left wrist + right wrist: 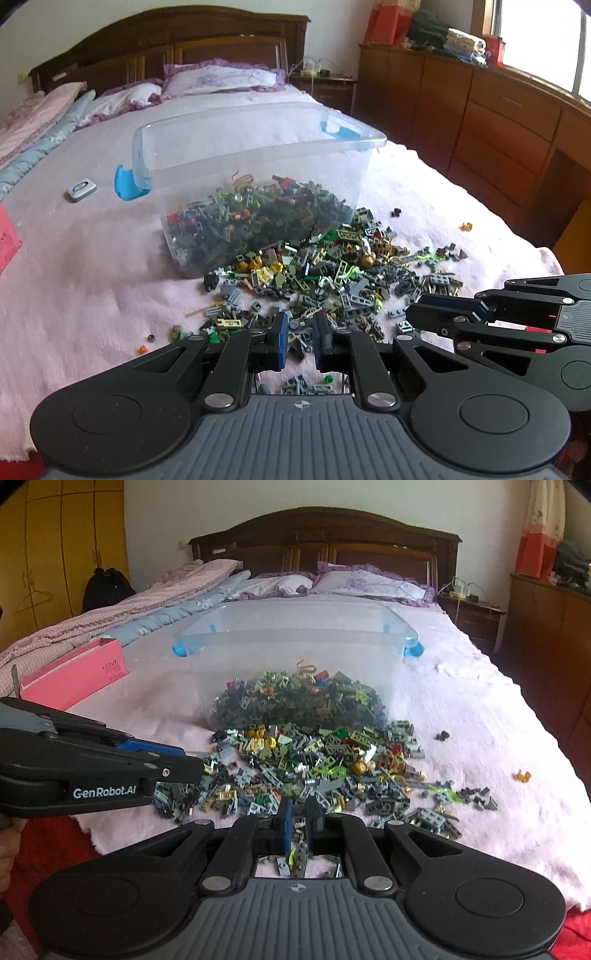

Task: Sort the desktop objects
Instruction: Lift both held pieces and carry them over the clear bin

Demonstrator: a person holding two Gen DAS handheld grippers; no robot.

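Left wrist view: a clear plastic storage bin (255, 155) with blue latch handles stands on a pink fleece blanket (92, 266) spread over a bed. The bin is part-filled with small toy building bricks, mostly grey, olive and dark green. A loose pile of bricks (332, 280) of the same mix, with some gold and lime pieces, lies on the blanket against the bin's near wall and spreads toward the camera.

The left gripper (299, 334) sits low at the pile's near edge; its jaws stand slightly apart with small bricks between them, and contact cannot be confirmed. The right gripper (299, 821) is at the same near edge, jaws narrowly parted, bricks visible in the gap.

Only the left wrist view shows a small grey device (81, 190) on the blanket left of the bin. Only the right wrist view shows a pink box (74, 679), lettering unreadable, and the marking "GenRobot.AI" on the left gripper's side.
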